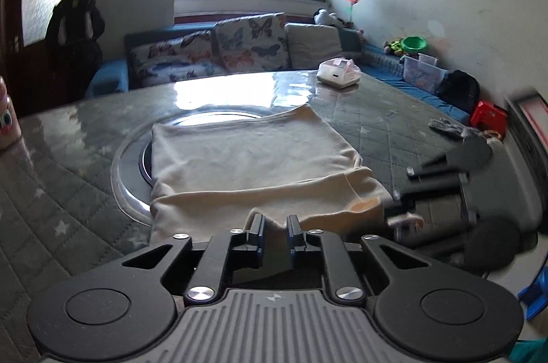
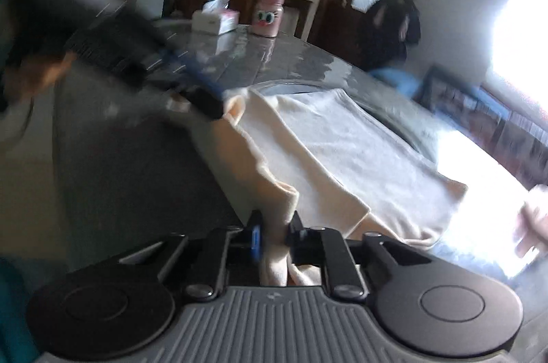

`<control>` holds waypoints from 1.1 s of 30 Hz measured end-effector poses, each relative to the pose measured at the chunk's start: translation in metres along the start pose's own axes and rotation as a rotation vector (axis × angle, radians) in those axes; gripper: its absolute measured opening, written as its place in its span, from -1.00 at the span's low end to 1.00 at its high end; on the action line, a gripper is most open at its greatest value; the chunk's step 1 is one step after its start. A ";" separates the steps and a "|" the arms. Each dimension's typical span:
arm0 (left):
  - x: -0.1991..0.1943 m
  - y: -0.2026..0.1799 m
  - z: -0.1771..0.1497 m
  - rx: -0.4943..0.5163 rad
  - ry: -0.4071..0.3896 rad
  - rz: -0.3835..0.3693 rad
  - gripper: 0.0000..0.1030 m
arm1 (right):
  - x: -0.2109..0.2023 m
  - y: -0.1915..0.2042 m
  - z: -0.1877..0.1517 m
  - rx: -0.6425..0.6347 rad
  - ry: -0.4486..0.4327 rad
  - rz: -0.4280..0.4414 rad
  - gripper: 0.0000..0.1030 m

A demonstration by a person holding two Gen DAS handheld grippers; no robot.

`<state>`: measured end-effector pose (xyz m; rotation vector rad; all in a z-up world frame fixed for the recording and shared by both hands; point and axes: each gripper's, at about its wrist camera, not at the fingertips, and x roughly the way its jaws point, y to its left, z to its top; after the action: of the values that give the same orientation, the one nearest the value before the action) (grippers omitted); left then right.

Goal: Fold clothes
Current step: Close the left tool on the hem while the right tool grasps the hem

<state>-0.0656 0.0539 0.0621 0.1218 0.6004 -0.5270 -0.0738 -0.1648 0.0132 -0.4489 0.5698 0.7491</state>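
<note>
Both grippers, left gripper (image 1: 275,227) and right gripper (image 2: 274,226), pinch the cream garment (image 1: 246,157) near edge; grey quilted table (image 1: 376,123) bare around it.

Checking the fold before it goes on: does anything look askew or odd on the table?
Nothing stands out. The cream garment lies flat over the table's round inset, its near edge pinched by both grippers.

A home living room: butterfly-cushioned sofa (image 1: 212,51), toys (image 1: 407,45), table (image 1: 376,123).
</note>
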 end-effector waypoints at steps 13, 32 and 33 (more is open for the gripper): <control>0.016 -0.008 -0.031 0.301 0.026 0.119 0.03 | -0.008 -0.028 0.006 0.100 -0.019 0.027 -0.80; -0.051 -0.035 -0.050 0.320 0.034 -0.001 -0.90 | -0.080 0.003 -0.006 0.028 -0.087 0.101 -0.83; -0.060 -0.040 -0.053 0.319 0.038 -0.016 -0.90 | -0.090 0.007 -0.008 0.021 -0.085 0.115 -0.83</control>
<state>-0.1544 0.0596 0.0548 0.4297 0.5513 -0.6350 -0.1349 -0.2099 0.0624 -0.3655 0.5260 0.8672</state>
